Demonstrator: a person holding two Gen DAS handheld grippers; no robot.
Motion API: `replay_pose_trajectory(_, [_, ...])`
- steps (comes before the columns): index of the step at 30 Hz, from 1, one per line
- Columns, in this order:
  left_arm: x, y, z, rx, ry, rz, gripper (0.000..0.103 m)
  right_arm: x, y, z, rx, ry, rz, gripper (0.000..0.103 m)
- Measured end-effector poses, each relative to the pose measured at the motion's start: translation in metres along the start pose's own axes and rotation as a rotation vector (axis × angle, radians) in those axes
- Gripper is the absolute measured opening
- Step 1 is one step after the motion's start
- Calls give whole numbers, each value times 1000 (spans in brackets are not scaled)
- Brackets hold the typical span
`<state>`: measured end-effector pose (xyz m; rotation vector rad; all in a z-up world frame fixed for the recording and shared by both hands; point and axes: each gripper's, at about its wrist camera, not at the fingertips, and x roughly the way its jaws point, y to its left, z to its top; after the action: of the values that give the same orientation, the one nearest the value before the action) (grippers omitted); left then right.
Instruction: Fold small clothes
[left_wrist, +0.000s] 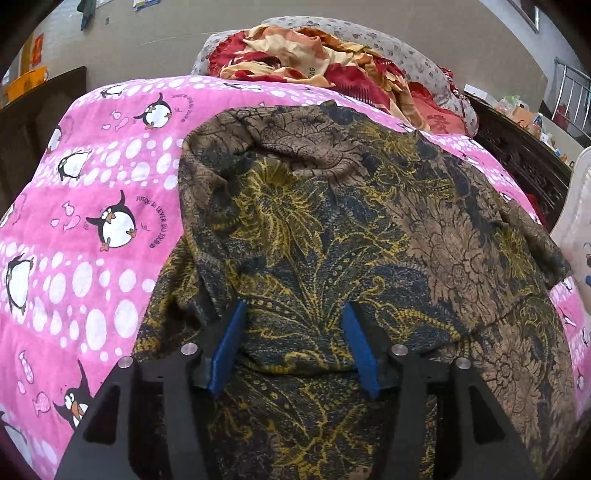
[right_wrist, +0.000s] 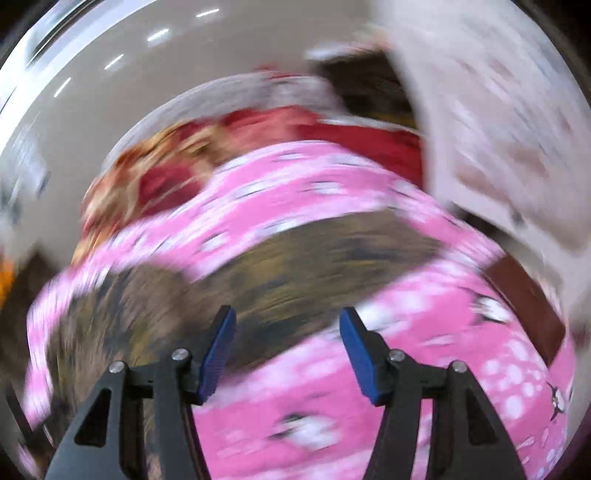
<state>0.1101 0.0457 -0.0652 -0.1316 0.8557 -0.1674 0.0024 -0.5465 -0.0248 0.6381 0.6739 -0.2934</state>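
A brown, black and yellow floral garment (left_wrist: 332, 229) lies spread on a pink penguin-print bedcover (left_wrist: 96, 206), with a fold doubled over its near part. My left gripper (left_wrist: 295, 314) hovers over that near fold, its blue pads (left_wrist: 231, 347) apart and nothing pressed between them. The right wrist view is heavily blurred. There my right gripper (right_wrist: 288, 317) stands open above the pink cover (right_wrist: 406, 369), with the garment (right_wrist: 295, 266) ahead and to the left of it. Nothing sits between its pads (right_wrist: 360, 350).
A red and cream blanket (left_wrist: 314, 55) is heaped on a grey patterned pillow (left_wrist: 388, 40) at the far end of the bed. Dark carved wood (left_wrist: 517, 155) borders the bed on the right. A white cloth (left_wrist: 580, 221) hangs at the right edge.
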Motion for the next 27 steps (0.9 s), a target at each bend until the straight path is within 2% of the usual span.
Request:
replay_pose_trajectory(1, [1, 0, 0, -1, 0, -1, 34, 7, -18, 7, 63, 1, 8, 47])
replay_pose_trajectory(4, [3, 0, 1, -8, 0, -4, 34, 32, -69, 19, 246, 23, 66, 36])
replay_pose_trajectory(6, [3, 0, 2, -15, -2, -6, 34, 54, -86, 21, 316, 43, 81, 36])
replay_pose_trajectory(9, [5, 2, 3, -17, -2, -2, 34, 77, -105, 25, 387, 29, 160, 35])
replay_pose_trajectory(13, [6, -1, 3, -14, -2, 14, 34, 92, -115, 30, 426, 23, 189, 17])
replay_pose_trajectory(15, [7, -1, 3, -13, -2, 16, 34, 93, -109, 31, 380, 17, 186, 16])
replay_pose_trajectory(17, [6, -1, 3, -13, -2, 16, 34, 88, -99, 34, 317, 13, 156, 7])
replay_pose_trajectory(18, [7, 0, 4, -14, -2, 15, 34, 84, -94, 36, 285, 6, 131, 6])
replay_pose_trajectory(21, [6, 0, 3, -15, -3, 12, 34, 51, -70, 55, 182, -89, 83, 6])
replay_pose_trajectory(24, [7, 0, 4, -18, -4, 8, 34, -4, -45, 89, 82, -235, -7, 6])
replay_pose_trajectory(27, [7, 1, 4, -23, -6, 2, 34, -46, -19, 110, 10, -332, -36, 6])
